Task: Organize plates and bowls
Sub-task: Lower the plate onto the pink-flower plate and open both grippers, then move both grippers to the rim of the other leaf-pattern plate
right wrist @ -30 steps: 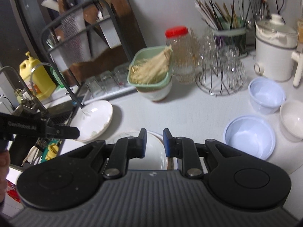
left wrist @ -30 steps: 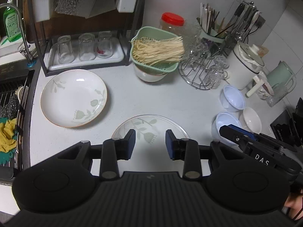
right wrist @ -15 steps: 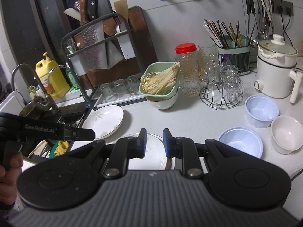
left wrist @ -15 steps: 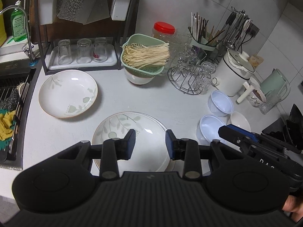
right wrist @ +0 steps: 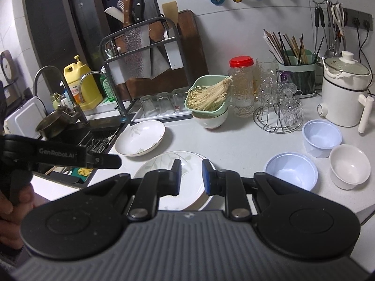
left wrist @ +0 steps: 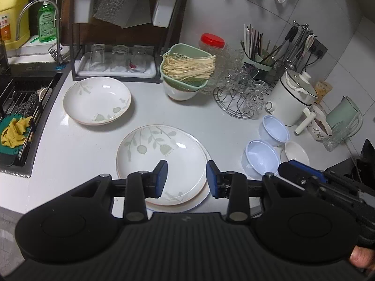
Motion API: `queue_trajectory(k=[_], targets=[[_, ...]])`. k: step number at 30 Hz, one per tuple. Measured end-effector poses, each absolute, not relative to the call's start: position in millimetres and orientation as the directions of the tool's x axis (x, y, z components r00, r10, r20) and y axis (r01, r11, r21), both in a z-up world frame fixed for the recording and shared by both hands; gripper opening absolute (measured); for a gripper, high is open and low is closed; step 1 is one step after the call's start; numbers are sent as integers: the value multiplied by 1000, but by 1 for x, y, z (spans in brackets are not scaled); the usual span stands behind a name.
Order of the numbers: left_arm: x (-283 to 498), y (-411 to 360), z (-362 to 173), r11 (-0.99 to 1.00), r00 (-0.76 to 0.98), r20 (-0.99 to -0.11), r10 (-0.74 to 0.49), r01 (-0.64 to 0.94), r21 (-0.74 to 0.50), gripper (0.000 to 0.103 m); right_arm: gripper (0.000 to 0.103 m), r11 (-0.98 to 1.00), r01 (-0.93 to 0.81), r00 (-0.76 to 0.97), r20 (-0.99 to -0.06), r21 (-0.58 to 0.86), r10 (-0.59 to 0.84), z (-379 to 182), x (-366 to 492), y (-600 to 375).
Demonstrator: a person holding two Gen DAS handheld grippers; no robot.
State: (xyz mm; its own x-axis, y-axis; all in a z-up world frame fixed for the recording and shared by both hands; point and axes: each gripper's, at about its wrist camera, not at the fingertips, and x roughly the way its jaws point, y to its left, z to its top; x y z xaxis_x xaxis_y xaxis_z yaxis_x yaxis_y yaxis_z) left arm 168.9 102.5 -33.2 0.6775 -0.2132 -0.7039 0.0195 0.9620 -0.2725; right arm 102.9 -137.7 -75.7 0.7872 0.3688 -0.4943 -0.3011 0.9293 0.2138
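Two stacked leaf-patterned plates (left wrist: 161, 161) lie near the counter's front edge, also seen in the right wrist view as plates (right wrist: 161, 166). A third matching plate (left wrist: 97, 100) sits by the sink. Two pale blue bowls (left wrist: 261, 158) (left wrist: 273, 132) and a small white bowl (left wrist: 295, 154) stand to the right. My left gripper (left wrist: 187, 180) hovers over the stack, its jaws opening with nothing between them. My right gripper (right wrist: 191, 176) hangs above the stack's near rim, its jaws a narrow gap apart and empty.
A sink (left wrist: 21, 107) with cloths lies at the left. At the back stand a black rack with glasses (left wrist: 117, 58), a green strainer of noodles on a bowl (left wrist: 187, 70), a wire glass stand (left wrist: 241, 100) and a white pot (left wrist: 293, 98).
Both grippers have drawn back and up from the counter, so more of the wall and counter shows. The left jaws have spread a little; the right jaws are unchanged.
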Motion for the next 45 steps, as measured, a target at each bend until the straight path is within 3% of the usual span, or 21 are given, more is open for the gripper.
queue_trajectory(k=[11,16,18,20,22,28,45], targets=[[163,111,-38,965,666,-727,-167,-42,-261,51,23,929,-298,786,-495,220,370,-82,99,-144],[164,106,-35,972,675,-722,-149,-36,-234,64,23,925,-309,786,-488,219,379,-81,102,-143],[164,107,-35,972,677,-723,-141,-45,-231,66,34,925,-313,784,-491,215,380,-81,103,-142],[165,110,-35,972,676,-727,-123,-67,-227,72,75,925,-316,781,-495,213,381,-82,105,-142],[166,112,-34,972,680,-725,-107,-82,-221,78,84,924,-315,787,-485,215,381,-81,106,-143],[170,114,-35,970,678,-730,-92,-105,-219,85,84,927,-302,788,-488,223,375,-81,113,-145],[185,125,-28,949,653,-755,-62,-195,-247,86,84,904,-362,740,-520,228,427,-75,130,-137]])
